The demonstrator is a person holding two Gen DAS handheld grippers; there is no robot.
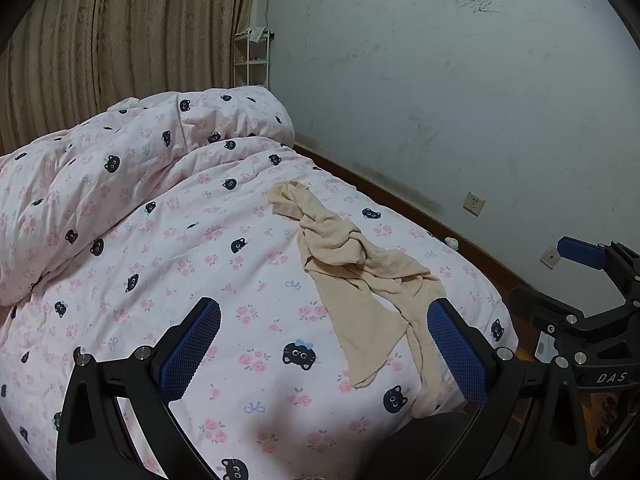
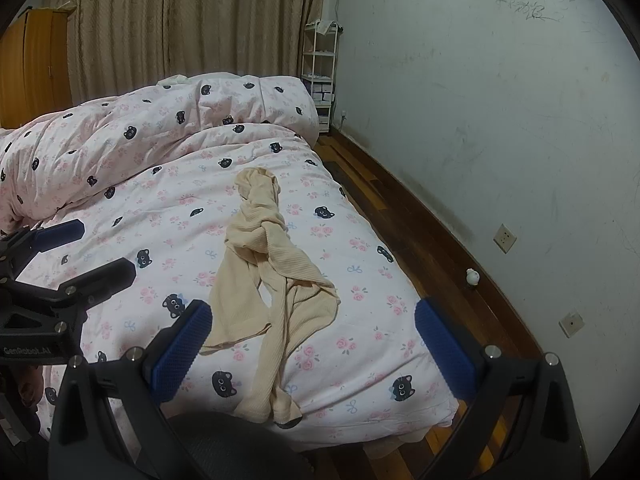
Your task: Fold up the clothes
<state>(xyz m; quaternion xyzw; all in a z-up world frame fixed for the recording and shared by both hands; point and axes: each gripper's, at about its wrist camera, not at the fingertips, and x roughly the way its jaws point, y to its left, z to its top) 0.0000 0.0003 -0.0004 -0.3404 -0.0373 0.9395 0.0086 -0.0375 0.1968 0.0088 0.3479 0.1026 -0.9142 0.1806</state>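
A beige ribbed garment (image 1: 352,264) lies crumpled and twisted on the pink cat-print bed cover (image 1: 192,240), running from mid-bed to the near edge. It also shows in the right wrist view (image 2: 268,264). My left gripper (image 1: 324,344) is open and empty, held above the near part of the bed, its right finger over the garment's lower end. My right gripper (image 2: 314,340) is open and empty above the garment's lower end. Each gripper appears at the side of the other's view: the right gripper (image 1: 560,276) and the left gripper (image 2: 96,248), both open.
A bunched duvet (image 2: 160,120) fills the far half of the bed. The white wall (image 2: 500,120) and a strip of wooden floor (image 2: 420,240) run along the right side. A white shelf rack (image 2: 322,76) stands in the corner by the curtains (image 2: 192,20). A small white object (image 2: 473,277) lies on the floor.
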